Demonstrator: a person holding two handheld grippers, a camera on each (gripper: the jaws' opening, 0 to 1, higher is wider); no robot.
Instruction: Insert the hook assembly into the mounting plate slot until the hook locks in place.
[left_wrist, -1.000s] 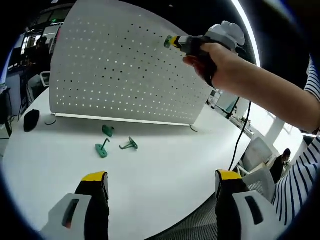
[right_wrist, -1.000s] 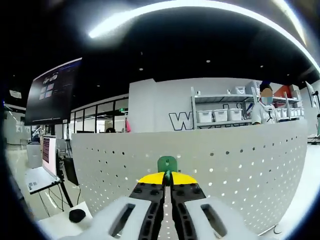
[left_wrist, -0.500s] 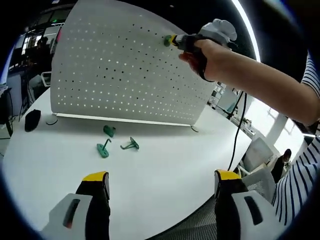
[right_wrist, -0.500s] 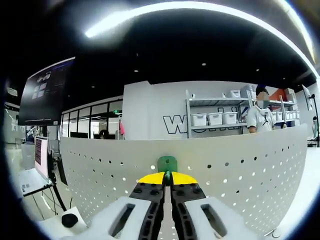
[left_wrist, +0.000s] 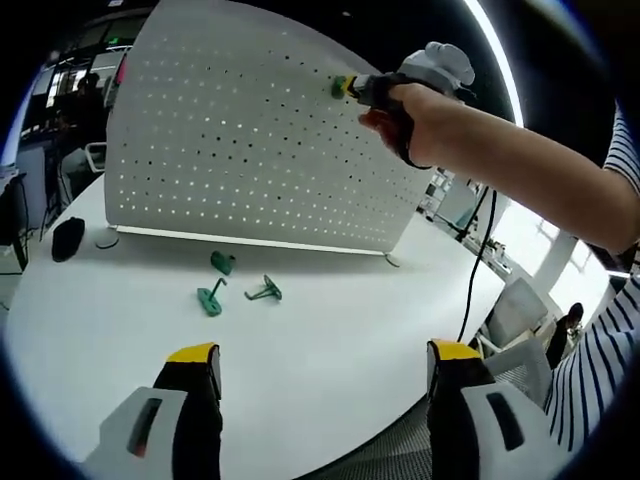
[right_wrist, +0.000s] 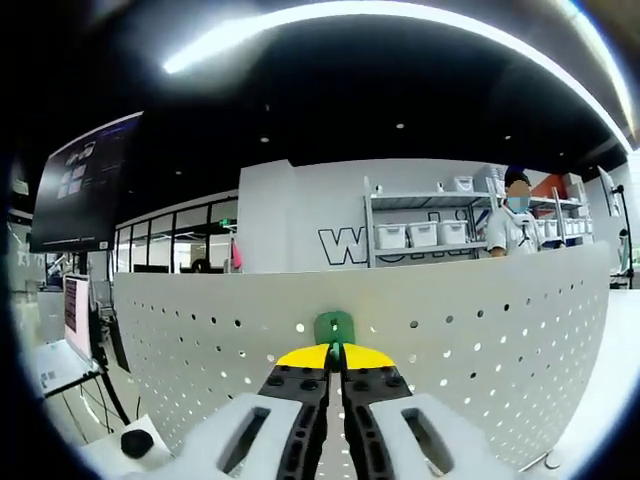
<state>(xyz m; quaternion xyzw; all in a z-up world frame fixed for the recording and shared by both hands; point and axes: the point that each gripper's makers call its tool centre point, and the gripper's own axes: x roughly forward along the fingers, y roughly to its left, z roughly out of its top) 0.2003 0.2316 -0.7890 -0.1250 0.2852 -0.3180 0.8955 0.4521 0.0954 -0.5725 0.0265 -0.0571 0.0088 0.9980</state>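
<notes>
Right gripper view: right gripper (right_wrist: 335, 352) pinching green hook (right_wrist: 334, 327), jaws pressed together on it, hook at upper rows of white perforated mounting plate (right_wrist: 480, 330). Contact with a slot: cannot tell; lock not confirmed. Left gripper view: left gripper (left_wrist: 315, 365) spread, holding nothing, low over white table (left_wrist: 330, 350). Three spare hooks (left_wrist: 232, 282) lie loose near plate foot. Judgement: insertion under way, seating left.

Open-plan office/lab: storage shelving (right_wrist: 420, 235), wall screen (right_wrist: 80, 185), white table (left_wrist: 330, 350).
</notes>
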